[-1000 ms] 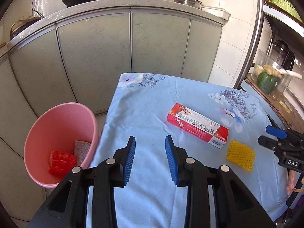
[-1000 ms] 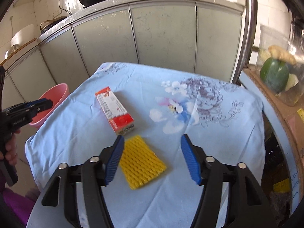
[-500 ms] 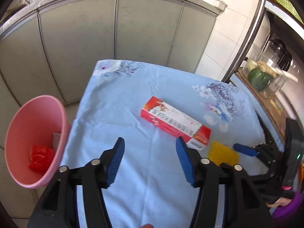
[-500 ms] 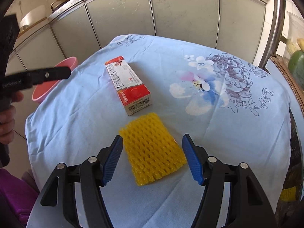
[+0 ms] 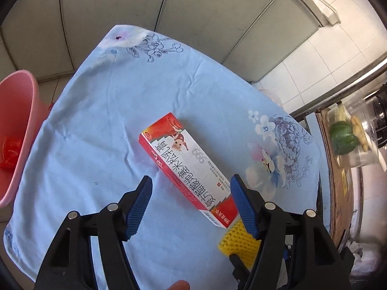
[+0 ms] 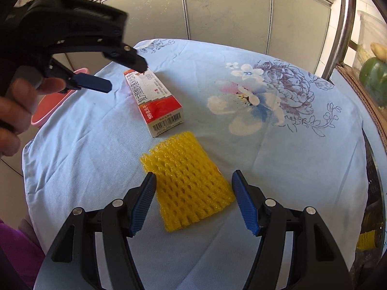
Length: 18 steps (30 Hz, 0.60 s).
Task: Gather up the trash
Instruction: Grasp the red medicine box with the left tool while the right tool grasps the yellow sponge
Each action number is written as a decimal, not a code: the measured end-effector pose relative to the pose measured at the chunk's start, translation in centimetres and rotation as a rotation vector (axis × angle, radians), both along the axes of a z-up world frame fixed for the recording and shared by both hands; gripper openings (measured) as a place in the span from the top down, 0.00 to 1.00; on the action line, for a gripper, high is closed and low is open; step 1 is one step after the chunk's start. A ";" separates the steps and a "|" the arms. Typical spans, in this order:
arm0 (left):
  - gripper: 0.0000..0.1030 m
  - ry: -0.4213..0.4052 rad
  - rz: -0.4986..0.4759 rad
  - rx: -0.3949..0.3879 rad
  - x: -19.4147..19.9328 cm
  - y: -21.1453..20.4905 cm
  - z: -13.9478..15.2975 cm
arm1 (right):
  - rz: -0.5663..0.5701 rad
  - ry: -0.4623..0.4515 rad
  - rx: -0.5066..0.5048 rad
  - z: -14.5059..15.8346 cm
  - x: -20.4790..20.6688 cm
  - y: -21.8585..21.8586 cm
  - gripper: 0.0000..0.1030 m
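Tongs in both hands are spread wide and hold nothing. The left gripper [image 5: 191, 205] has just been opening its jaws, and the red-and-white medicine carton [image 5: 186, 169] now lies between the blue pads, slantwise, its barcode end next to the right-hand pad; the pads do not press on it. That placing reads as a line-up for a grab across the carton's narrow width.

The right gripper [image 6: 193, 203] hangs over the yellow foam fruit net [image 6: 187, 181], whose near half sits between its open pads, apart from both. The net's far edge lies just beside the carton's barcode end, so each tong appears to have picked its own piece of trash, both resting on the blue flowered tablecloth [image 5: 101, 111].

Off to the left of the left tong, beyond the cloth's edge and lower down, stands the pink plastic bin [image 5: 17, 130]. Something red and crumpled, likely a wrapper [image 5: 9, 152], lies inside; the rest of its inside is out of view. Far to the right of both tongs, a clear container [image 5: 362, 140] holds a green pepper [image 5: 343, 137] and a pale knobbly root.
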State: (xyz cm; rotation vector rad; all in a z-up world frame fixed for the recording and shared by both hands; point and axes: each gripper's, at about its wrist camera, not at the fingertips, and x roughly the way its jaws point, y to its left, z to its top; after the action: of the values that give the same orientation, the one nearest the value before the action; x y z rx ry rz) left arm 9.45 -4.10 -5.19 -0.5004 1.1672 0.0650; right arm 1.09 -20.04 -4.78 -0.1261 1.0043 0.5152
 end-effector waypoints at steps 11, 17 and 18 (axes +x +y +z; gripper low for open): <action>0.36 0.092 0.029 0.069 3.0 -3.5 -2.3 | -0.049 0.031 0.067 0.7 -0.6 -0.5 0.80; 0.39 0.076 0.029 0.183 3.5 -4.9 -2.6 | -0.089 0.058 0.124 0.5 -1.8 -0.2 0.81; 0.40 0.069 0.024 0.191 3.4 -4.9 -2.6 | -0.093 0.056 0.124 0.4 -1.9 -0.1 0.81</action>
State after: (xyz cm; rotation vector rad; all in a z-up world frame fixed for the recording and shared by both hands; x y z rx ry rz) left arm 12.82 -8.99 -7.81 -0.3453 1.2085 0.2134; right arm -0.82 -20.19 -4.38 0.0465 1.0254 0.4965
